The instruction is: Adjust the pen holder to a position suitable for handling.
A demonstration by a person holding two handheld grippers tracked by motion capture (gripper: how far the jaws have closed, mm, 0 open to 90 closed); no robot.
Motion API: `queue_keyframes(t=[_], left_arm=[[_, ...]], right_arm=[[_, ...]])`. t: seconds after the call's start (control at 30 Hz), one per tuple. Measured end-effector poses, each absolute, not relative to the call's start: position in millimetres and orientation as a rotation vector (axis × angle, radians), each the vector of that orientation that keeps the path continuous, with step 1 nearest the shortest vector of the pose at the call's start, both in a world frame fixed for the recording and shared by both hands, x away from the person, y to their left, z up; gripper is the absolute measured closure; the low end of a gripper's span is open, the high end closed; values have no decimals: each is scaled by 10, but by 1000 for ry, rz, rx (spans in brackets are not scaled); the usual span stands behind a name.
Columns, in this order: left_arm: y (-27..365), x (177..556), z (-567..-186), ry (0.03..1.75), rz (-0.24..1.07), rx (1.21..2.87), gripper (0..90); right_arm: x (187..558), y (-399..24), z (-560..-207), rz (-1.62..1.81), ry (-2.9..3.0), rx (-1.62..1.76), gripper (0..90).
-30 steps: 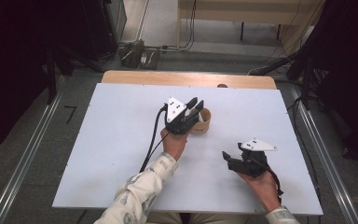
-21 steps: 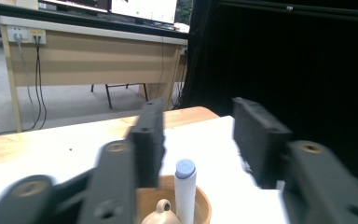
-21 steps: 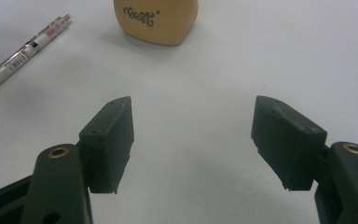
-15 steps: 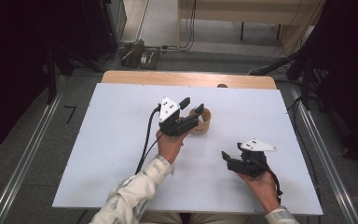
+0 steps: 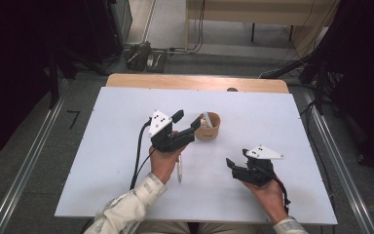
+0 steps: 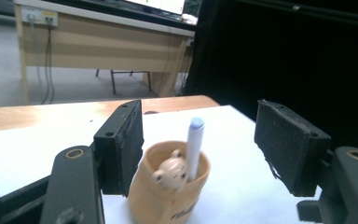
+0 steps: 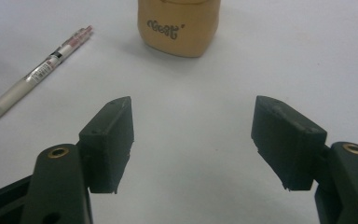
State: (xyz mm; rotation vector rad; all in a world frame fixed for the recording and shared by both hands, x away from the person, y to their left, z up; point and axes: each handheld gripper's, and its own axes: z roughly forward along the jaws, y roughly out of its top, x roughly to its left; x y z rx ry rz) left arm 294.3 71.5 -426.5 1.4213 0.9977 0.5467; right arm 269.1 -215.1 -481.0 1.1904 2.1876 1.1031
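Two grippers are over the white table (image 5: 102, 161) in the high view. The tan cup (image 5: 208, 127) stands near the middle of the table and a white pen (image 5: 206, 119) stands inside it. The left gripper (image 5: 186, 123) is just beside the cup on its left, the jaws apart and not touching the cup; they have just been opening. A second pen (image 5: 179, 168) lies flat on the table, nearer to the person than the cup, partly under the left hand. The right gripper (image 5: 233, 165) is to the right of the cup and nearer to the person, well apart from it.

In the left gripper view the cup (image 6: 170, 196) is between the two wide jaws, near the left pad. The white pen (image 6: 195, 147) stands upright in it, beside a small bear figure (image 6: 170, 172).

In the right gripper view the jaws are wide with nothing between them. The cup (image 7: 179, 25) is beyond them, and the lying pen (image 7: 37, 72) is left of the cup.
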Motion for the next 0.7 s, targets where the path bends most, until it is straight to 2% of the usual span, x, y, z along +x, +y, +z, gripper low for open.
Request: queue_keyframes(t=[0.3, 0.7], left_arm=[[864, 2871, -4347, 1063, 586, 1443, 221], [1122, 2807, -4472, 1126, 632, 1447, 217]], right_arm=[[2657, -2010, -4815, 1117, 2198, 1161, 277], [2600, -1682, -4863, 1131, 2234, 1133, 277]])
